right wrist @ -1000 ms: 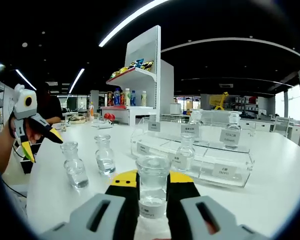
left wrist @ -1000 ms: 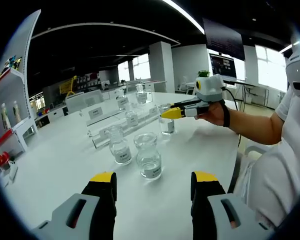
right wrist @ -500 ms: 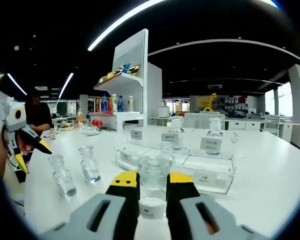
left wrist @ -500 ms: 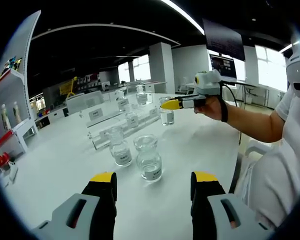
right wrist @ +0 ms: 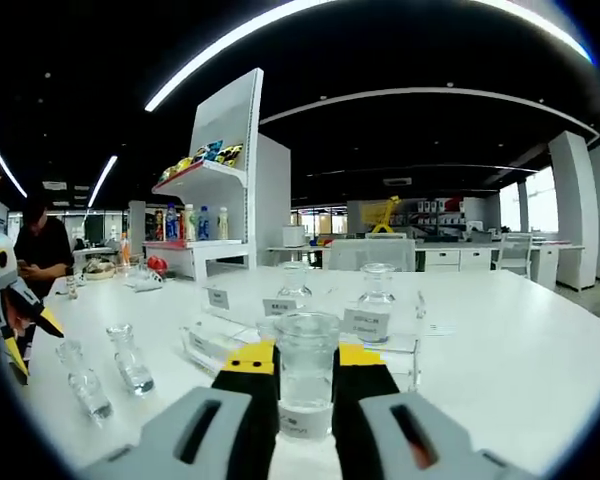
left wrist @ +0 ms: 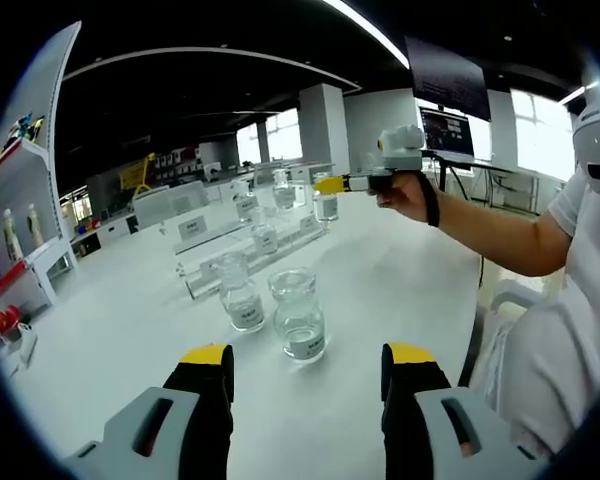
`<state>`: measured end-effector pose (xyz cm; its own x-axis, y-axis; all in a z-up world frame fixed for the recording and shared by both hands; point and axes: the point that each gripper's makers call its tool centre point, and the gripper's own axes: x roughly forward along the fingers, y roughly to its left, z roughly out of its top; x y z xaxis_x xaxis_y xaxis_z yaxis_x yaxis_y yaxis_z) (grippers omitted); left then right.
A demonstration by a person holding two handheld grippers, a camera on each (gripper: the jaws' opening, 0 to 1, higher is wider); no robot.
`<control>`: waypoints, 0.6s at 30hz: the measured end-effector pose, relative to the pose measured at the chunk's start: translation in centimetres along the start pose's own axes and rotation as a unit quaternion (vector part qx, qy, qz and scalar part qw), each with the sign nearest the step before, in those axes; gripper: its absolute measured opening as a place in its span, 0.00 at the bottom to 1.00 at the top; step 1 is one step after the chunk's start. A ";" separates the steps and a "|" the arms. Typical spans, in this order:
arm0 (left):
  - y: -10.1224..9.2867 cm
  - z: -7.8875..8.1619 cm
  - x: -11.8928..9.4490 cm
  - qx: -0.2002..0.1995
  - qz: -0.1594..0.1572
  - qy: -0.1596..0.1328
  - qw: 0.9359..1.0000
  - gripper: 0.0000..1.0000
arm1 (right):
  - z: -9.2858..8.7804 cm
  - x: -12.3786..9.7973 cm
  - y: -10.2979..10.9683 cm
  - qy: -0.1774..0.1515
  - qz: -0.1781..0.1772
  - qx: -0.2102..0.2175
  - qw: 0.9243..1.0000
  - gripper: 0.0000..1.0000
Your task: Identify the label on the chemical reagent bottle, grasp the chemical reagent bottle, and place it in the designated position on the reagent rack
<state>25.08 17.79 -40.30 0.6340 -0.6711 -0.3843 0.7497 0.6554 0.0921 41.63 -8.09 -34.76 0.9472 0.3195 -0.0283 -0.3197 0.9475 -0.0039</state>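
The reagent bottle [right wrist: 306, 385] was found clamped between the right tongs [right wrist: 305, 375], lifted higher off the bench [left wrist: 400, 270] than a second before and carried toward the reagent rack [left wrist: 245, 240]. Placement was judged imminent. The left tongs [left wrist: 308, 375] were held wide apart with nothing between them, behind two bottles [left wrist: 275, 308] left on the bench.

The left gripper view looks low across the white table [left wrist: 130, 340] toward the clear rack [left wrist: 242, 250]; the right gripper view faces that rack [right wrist: 310, 335] closer (from the opposite side).
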 end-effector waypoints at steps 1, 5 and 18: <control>0.0 0.0 0.0 0.000 0.000 0.000 1.000 0.60 | 0.1 0.1 -0.2 -0.002 -0.003 -0.001 1.000 0.17; 0.0 0.0 0.0 0.000 0.000 0.001 1.000 0.60 | 0.6 0.7 -1.0 -0.004 -0.016 -0.002 1.000 0.17; 0.2 -0.1 0.1 -0.001 0.001 0.005 1.000 0.60 | 0.9 4.4 -3.9 -0.006 -0.041 -0.014 0.999 0.17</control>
<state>25.23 17.91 -40.41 0.6331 -0.6672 -0.3925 0.7486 0.6568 0.0910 47.04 -10.36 -33.93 0.9705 0.2406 -0.0156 -0.2410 0.9699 -0.0340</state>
